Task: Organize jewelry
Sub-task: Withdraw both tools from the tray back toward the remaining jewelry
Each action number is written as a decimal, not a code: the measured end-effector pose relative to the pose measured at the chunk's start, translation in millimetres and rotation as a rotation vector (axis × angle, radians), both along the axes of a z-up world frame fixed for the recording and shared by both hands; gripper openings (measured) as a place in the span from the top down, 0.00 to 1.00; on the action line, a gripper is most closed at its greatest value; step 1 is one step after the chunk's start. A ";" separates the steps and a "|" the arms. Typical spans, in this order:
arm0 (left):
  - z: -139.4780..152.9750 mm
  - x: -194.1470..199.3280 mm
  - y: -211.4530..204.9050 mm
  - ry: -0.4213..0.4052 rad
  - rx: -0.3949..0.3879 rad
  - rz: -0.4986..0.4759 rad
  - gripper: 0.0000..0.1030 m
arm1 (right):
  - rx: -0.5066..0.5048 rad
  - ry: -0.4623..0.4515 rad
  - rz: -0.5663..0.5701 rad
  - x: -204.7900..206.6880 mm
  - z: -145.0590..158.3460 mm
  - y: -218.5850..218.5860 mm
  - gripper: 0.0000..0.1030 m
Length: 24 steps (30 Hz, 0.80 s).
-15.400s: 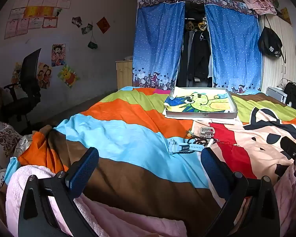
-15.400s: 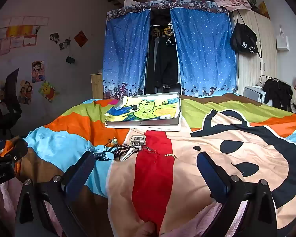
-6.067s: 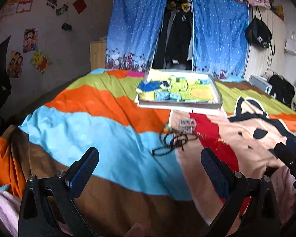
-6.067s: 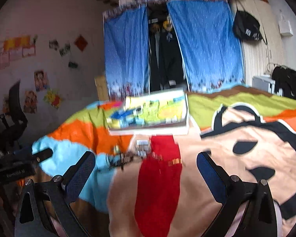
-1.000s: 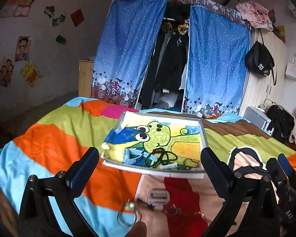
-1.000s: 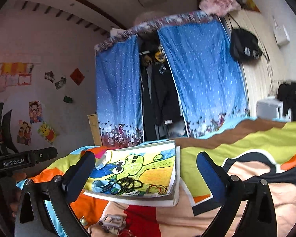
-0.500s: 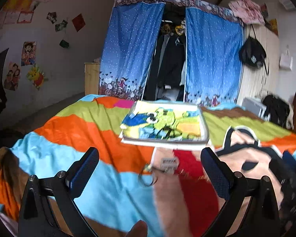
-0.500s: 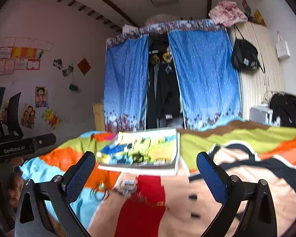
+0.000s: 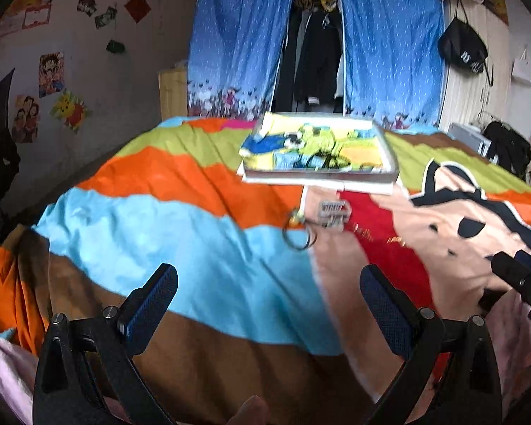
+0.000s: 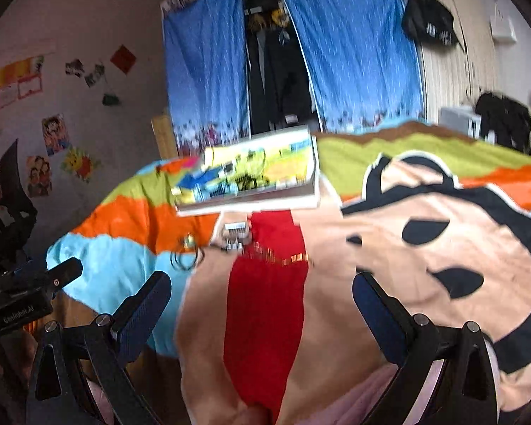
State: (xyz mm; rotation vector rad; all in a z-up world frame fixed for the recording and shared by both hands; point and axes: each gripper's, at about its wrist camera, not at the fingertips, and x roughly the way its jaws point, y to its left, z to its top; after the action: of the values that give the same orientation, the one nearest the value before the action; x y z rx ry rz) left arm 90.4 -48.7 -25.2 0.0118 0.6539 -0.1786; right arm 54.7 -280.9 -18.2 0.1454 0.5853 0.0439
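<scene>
Bedroom, striped bedspread as work surface. Tray far centre, some pieces already inside. Leftovers just near of it: dark cord loop, silver clasp, gold chain. Left gripper and right gripper both spread wide, empty, well back. Suggest one piece at a time, pinching low without snagging fabric.

Tray on striped bedspread

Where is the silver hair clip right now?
In the left wrist view the silver hair clip lies on the bedspread, just in front of the cartoon tray and right of a dark cord loop.
</scene>
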 end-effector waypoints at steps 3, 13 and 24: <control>-10.8 7.9 1.0 0.058 0.011 0.004 0.02 | 0.004 0.073 -0.013 8.7 -10.4 -1.3 0.00; -31.6 55.9 4.8 0.211 0.034 -0.018 0.02 | 0.137 0.300 0.024 53.4 -41.4 -15.1 0.00; -58.5 135.1 -6.5 0.233 0.032 -0.073 0.02 | 0.213 0.338 0.012 134.4 -49.0 -45.5 0.00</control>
State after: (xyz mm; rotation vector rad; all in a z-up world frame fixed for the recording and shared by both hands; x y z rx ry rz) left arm 225.5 -55.2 -83.7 0.0466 0.8893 -0.2421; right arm 189.0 -326.4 -67.2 0.3611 0.9193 0.0941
